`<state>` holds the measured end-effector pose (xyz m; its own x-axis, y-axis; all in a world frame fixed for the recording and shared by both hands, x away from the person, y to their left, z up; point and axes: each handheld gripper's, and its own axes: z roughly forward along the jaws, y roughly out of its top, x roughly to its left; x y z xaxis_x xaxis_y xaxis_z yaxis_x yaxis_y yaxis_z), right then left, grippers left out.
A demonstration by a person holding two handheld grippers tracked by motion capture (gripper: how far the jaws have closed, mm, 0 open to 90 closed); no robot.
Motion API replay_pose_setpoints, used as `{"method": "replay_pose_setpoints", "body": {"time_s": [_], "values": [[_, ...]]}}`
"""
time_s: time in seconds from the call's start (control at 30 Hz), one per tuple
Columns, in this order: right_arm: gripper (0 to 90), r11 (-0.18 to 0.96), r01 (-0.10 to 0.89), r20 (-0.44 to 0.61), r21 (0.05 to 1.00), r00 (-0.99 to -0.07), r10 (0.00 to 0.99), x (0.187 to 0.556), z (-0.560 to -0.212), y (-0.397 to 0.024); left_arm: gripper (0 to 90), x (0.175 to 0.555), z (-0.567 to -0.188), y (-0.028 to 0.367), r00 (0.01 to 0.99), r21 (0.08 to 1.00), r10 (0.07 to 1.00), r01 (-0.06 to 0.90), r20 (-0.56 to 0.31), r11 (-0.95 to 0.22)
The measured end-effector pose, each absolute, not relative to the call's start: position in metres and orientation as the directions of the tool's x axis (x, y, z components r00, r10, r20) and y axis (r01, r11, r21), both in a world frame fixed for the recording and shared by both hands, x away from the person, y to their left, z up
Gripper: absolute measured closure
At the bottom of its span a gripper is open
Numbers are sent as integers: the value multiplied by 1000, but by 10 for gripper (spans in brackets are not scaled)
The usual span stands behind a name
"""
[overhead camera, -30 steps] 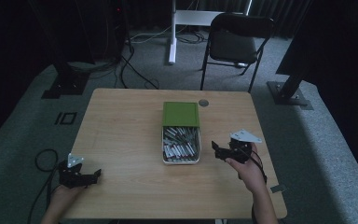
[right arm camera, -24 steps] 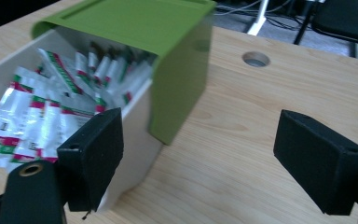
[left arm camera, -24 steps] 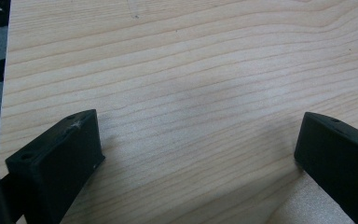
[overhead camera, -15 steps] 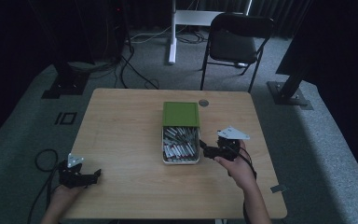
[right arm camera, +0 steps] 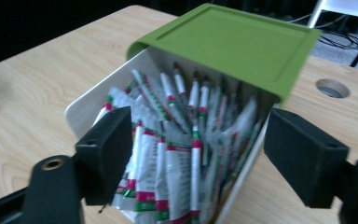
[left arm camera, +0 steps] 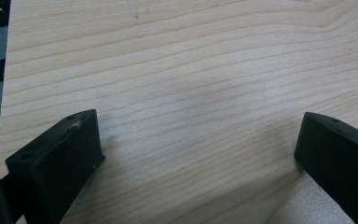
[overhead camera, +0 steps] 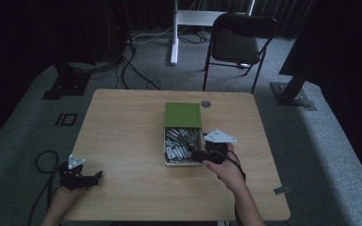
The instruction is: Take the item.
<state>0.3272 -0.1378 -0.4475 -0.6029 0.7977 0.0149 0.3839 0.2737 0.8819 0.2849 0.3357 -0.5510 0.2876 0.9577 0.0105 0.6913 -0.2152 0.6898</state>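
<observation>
A: What is sitting in the middle of the worktop (overhead camera: 122, 132)?

B: A white box (overhead camera: 182, 146). It is lying on its side with its open end pointing at the person. A green lid (overhead camera: 183, 115) is covering the far half, so the near half is showing.

A: What is inside it?

B: Lots of thin little packets (right arm camera: 177, 158). They are white with red and green bands, and they are poking out toward the open end. I think the box is lying that way so the packets are easy to reach.

A: Where is the right claw (overhead camera: 202, 154) going?

B: It is sitting just at the near right corner of the box. In the right gripper view its jaws are standing wide apart, one on each side of the packets, and holding nothing. I am guessing it is lining up to pinch one packet.

A: And the left claw (overhead camera: 93, 176)?

B: It is resting at the near left corner of the worktop, well apart from the box. Its jaws are wide apart too, with only bare wood between them. It is probably just waiting out of the way.

A: What could go wrong?

B: The packets are crowding each other, so the claw may be grabbing two at once.
</observation>
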Motion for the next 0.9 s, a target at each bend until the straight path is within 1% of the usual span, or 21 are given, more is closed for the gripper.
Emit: {"method": "replay_pose_setpoints", "body": {"time_s": [0.03,0.07,0.1,0.13,0.2,0.23,0.3,0.33,0.37,0.4,0.47,0.5,0.53,0.57,0.63,0.67,0.83,0.9], "values": [[275,274,384,15,882,-603,798,327,-447,-138,14,285,-551,336,288,690,958,691,11,-215],[351,293,370,-5,881,-614,789,326,-451,-133,14,285,-551,336,288,690,958,691,10,-215],[351,293,370,-5,881,-614,789,326,-451,-133,14,285,-551,336,288,690,958,691,10,-215],[383,306,363,-19,880,-617,787,325,-452,-132,14,285,-551,336,288,690,958,691,10,-215],[411,329,354,-34,875,-633,773,325,-455,-130,14,285,-551,336,288,690,958,691,10,-215],[478,356,353,-41,865,-658,752,325,-459,-128,14,285,-551,336,288,690,958,691,10,-215],[483,366,355,-47,860,-659,751,324,-462,-127,14,285,-551,336,288,690,958,691,10,-215],[525,375,358,-50,855,-663,747,324,-464,-126,14,285,-551,336,288,690,958,691,10,-215],[536,384,364,-50,848,-667,743,324,-466,-126,14,285,-551,336,288,690,958,691,10,-215],[565,391,363,-56,846,-668,742,323,-468,-125,14,285,-551,336,288,690,958,691,11,-215],[662,408,370,-57,835,-680,731,321,-473,-124,14,285,-551,336,288,690,958,691,11,-215],[662,408,370,-57,835,-680,731,321,-473,-124,14,285,-551,336,288,690,958,691,11,-215],[719,445,367,-102,817,-668,738,321,-477,-122,14,285,-551,336,287,690,958,691,10,-215],[739,449,371,-104,813,-665,740,320,-479,-122,14,285,-551,336,287,690,958,691,10,-215],[739,449,371,-104,813,-665,740,320,-479,-122,14,285,-551,336,287,690,958,691,10,-215],[769,437,394,-87,809,-654,752,320,-483,-121,14,285,-551,336,287,690,958,691,10,-215],[772,452,406,-115,795,-630,768,320,-490,-119,14,285,-551,336,289,689,957,692,12,-217],[779,439,417,-108,796,-616,781,320,-493,-117,14,285,-551,336,289,689,957,692,12,-217]]}}
